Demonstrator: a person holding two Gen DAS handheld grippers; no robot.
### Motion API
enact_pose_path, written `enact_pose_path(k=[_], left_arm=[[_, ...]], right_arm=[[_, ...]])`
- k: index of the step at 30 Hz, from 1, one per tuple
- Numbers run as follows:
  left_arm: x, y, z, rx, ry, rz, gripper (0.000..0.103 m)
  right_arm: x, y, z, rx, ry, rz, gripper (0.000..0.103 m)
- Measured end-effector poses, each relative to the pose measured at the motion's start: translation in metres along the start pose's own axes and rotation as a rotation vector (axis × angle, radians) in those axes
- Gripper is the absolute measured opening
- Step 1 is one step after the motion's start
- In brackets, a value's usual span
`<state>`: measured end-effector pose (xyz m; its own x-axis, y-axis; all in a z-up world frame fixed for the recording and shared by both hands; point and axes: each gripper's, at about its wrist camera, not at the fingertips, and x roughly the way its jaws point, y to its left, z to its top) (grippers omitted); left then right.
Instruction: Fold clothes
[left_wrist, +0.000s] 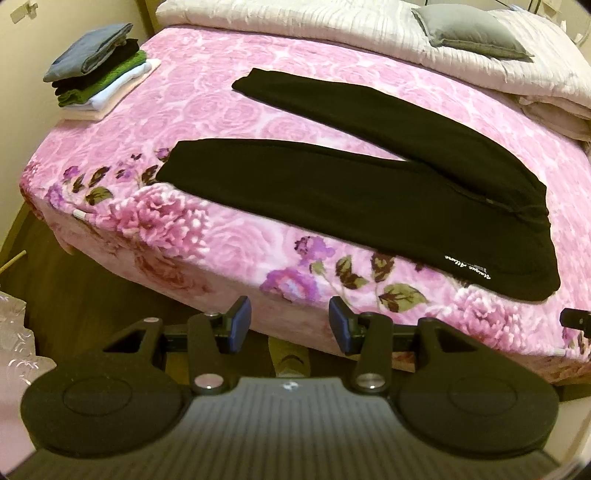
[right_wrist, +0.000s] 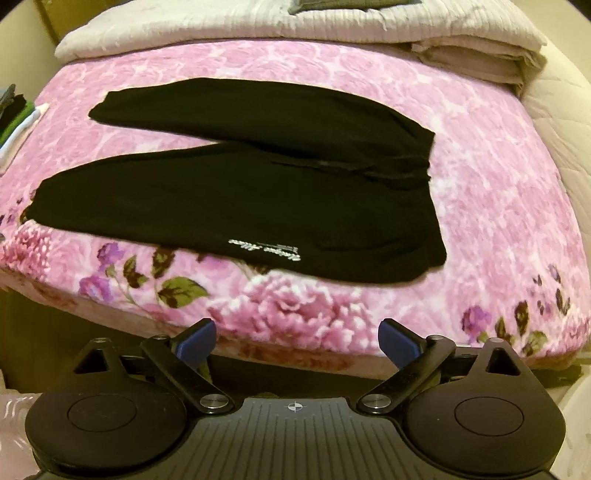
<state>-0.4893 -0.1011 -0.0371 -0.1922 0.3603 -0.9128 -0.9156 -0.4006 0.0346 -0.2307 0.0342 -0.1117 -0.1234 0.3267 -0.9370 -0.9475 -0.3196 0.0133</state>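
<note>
A pair of black trousers (left_wrist: 351, 192) lies flat on the pink floral bed cover (left_wrist: 229, 110), legs spread in a V toward the left, waistband at the right, with a small white logo near the front hem. It also shows in the right wrist view (right_wrist: 258, 192). My left gripper (left_wrist: 290, 325) is open and empty, held off the bed's front edge, short of the trousers. My right gripper (right_wrist: 297, 341) is open and empty, also in front of the bed edge, below the waist end.
A stack of folded clothes (left_wrist: 98, 66) sits at the bed's far left corner. A cream quilt (left_wrist: 295, 22) with a grey pillow (left_wrist: 469, 33) lies along the far side. Folded beige bedding (right_wrist: 476, 55) lies at the far right. Dark floor (left_wrist: 81, 295) lies below the bed.
</note>
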Motion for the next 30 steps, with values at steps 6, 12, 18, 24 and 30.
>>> enact_pose_path(k=[6,12,18,24,30], left_arm=[[0.000,-0.002,0.003,0.003,-0.007,0.004,0.042],[0.008,-0.011,0.017,0.023,0.004,-0.011,0.042],[0.033,-0.029,0.053,0.064,-0.012,-0.095,0.044],[0.059,-0.047,0.092,0.107,-0.028,-0.190,0.044],[0.105,-0.073,0.157,0.195,0.015,-0.289,0.045]], right_arm=[[0.001,0.002,0.005,-0.013,-0.014,0.014,0.098],[0.005,-0.006,0.010,0.003,-0.019,0.032,0.099],[0.012,-0.020,0.023,0.042,-0.042,0.039,0.100],[0.028,-0.037,0.044,0.128,-0.028,0.028,0.101],[0.044,-0.061,0.084,0.246,-0.011,-0.031,0.101]])
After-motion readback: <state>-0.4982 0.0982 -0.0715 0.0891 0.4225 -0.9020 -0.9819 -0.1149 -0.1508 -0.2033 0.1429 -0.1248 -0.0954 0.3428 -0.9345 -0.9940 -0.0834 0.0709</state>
